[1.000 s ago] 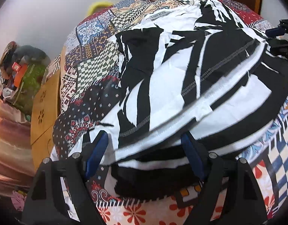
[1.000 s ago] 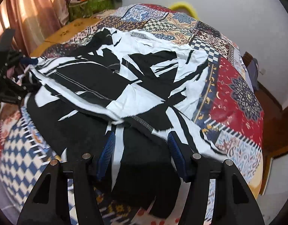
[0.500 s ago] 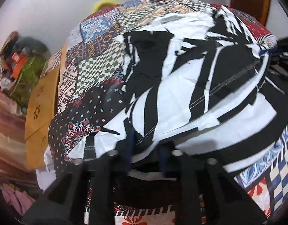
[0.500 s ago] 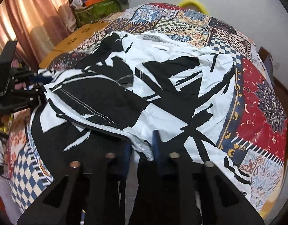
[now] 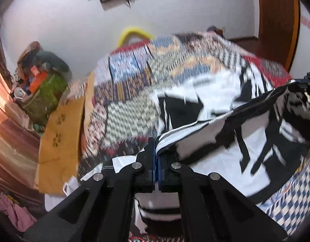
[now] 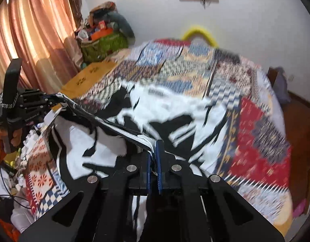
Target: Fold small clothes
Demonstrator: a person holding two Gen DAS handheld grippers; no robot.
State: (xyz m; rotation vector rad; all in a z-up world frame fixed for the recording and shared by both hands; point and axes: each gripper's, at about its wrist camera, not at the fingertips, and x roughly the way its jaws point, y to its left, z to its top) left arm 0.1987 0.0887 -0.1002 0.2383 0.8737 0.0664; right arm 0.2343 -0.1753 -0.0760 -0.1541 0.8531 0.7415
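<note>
A black-and-white patterned garment (image 5: 225, 139) lies on a patchwork bedspread (image 5: 134, 92). My left gripper (image 5: 156, 145) is shut on the garment's near hem at its left end and holds it lifted. My right gripper (image 6: 154, 147) is shut on the same hem at its right end. The hem stretches taut between them, raised above the rest of the garment (image 6: 171, 109). The left gripper also shows at the left edge of the right wrist view (image 6: 52, 98), and the right one at the right edge of the left wrist view (image 5: 308, 82). Both views are motion-blurred.
A green basket of clutter (image 6: 102, 42) stands by the wall beyond the bed. Pink curtains (image 6: 34, 30) hang on the left. A yellow hoop (image 6: 199, 32) leans behind the bed. A wooden door (image 5: 276, 16) is at the right.
Both grippers closed on the garment's near hem and lifted it off the bed. The views tilted upward, with more wall in sight.
</note>
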